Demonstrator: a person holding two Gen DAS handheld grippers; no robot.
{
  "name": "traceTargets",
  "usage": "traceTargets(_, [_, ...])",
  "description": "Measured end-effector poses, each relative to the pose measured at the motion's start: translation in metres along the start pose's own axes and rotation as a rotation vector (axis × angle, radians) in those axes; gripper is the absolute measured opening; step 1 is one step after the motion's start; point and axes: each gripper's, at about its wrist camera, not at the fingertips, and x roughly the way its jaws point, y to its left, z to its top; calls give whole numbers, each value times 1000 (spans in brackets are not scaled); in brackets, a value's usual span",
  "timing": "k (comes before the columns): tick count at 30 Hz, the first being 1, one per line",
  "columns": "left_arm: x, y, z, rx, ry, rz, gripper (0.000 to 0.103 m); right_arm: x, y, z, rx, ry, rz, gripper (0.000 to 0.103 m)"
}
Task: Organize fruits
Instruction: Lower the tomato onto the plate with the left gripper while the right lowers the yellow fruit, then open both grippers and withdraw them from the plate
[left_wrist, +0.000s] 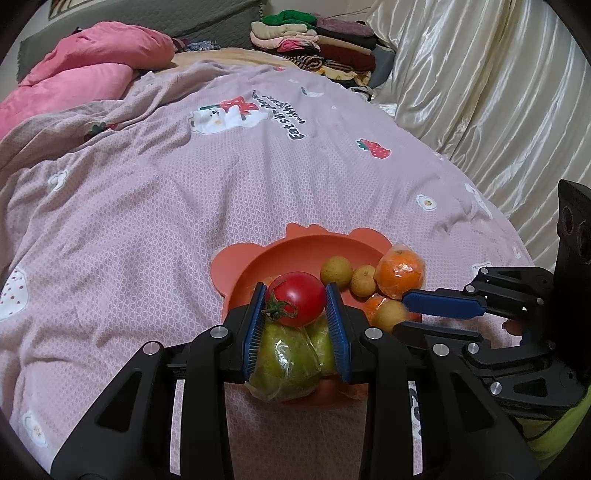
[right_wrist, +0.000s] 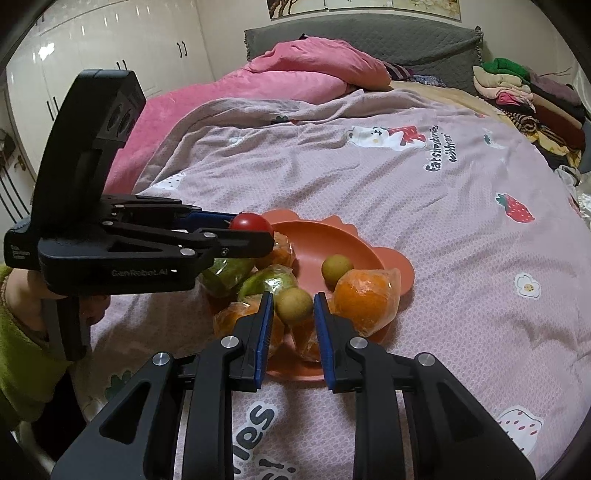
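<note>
An orange bear-eared plate (left_wrist: 295, 254) (right_wrist: 332, 240) lies on the bed. It holds wrapped green pears (left_wrist: 284, 358) (right_wrist: 266, 282), wrapped oranges (left_wrist: 400, 271) (right_wrist: 364, 302) and small yellow-brown round fruits (left_wrist: 336, 271) (right_wrist: 336, 267). My left gripper (left_wrist: 295, 302) (right_wrist: 251, 230) is shut on a red tomato (left_wrist: 297, 299) (right_wrist: 251, 221) and holds it above the pears. My right gripper (right_wrist: 293, 308) (left_wrist: 406, 306) is open, its fingers on either side of a small yellow-brown fruit (right_wrist: 294, 304) (left_wrist: 389, 314) on the plate's near side; contact is not visible.
The bed is covered by a pink patterned sheet (left_wrist: 184, 221) (right_wrist: 443, 221). A pink duvet (left_wrist: 85, 74) (right_wrist: 295, 74) lies at the head end. Folded clothes (left_wrist: 321, 44) (right_wrist: 528, 107) are stacked at the far side. A cream curtain (left_wrist: 498, 110) hangs along the bed's edge.
</note>
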Motion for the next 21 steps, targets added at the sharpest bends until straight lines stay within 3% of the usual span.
traceTargets(7, [-1,0,0,0,-1,2,25,-6,0,-4,17,-8,-3,34])
traceTargets(21, [-5,-4,0,12,-12,11,38,-32,1,-26,47,-27,-35,54])
